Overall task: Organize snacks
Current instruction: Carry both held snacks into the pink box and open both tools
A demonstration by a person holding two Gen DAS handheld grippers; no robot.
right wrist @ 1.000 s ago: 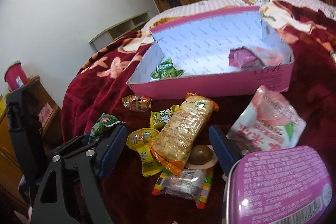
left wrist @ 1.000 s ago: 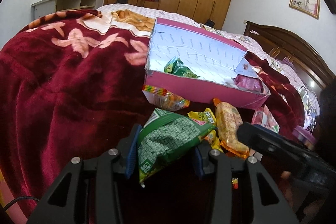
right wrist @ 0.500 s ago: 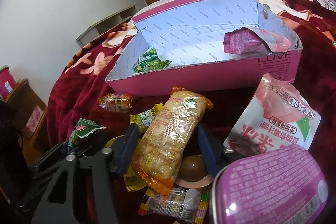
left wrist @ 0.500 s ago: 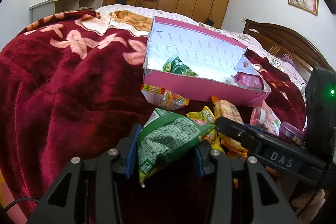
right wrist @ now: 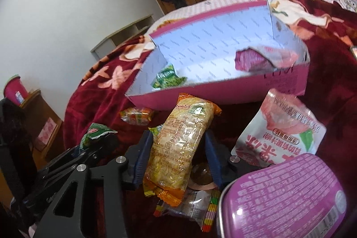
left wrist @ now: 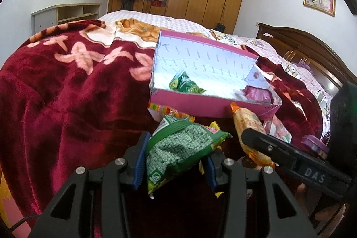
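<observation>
Right tool [right wrist: 176,155]: its jaws have just been closing and now sit narrowed on the long orange-and-yellow cracker pack [right wrist: 180,144]; the blue pads press its two long sides low down, near the tail end.
Left tool [left wrist: 175,162]: narrowed onto the green snack bag [left wrist: 178,148], pads bearing on both flanks, the bag's top sticking up and forward past the pads.
Step in hand: judged as securing the cracker pack before carrying it to the pink box [right wrist: 223,93].
How to do it well: lift straight up first so the pack clears the wrappers under it, since a brown round sweet [right wrist: 200,173] and a clear packet with striped ends [right wrist: 189,211] lie touching its tail. The grip sits low, so the long free end may droop; keep it tilted up over the box's near wall. Squeeze no harder, as the contents likely crush.
Near neighbours: purple tub lid [right wrist: 283,197] at the right tool's side; white-and-pink pouch [right wrist: 283,126] just beyond it.
On the bed: the remaining loose snacks lie on the red blanket [left wrist: 67,93], in front of the box.
Box: open, already holding a green packet [right wrist: 167,79] at its left end and a magenta packet [right wrist: 250,59] at its right, with bare floor between them.
</observation>
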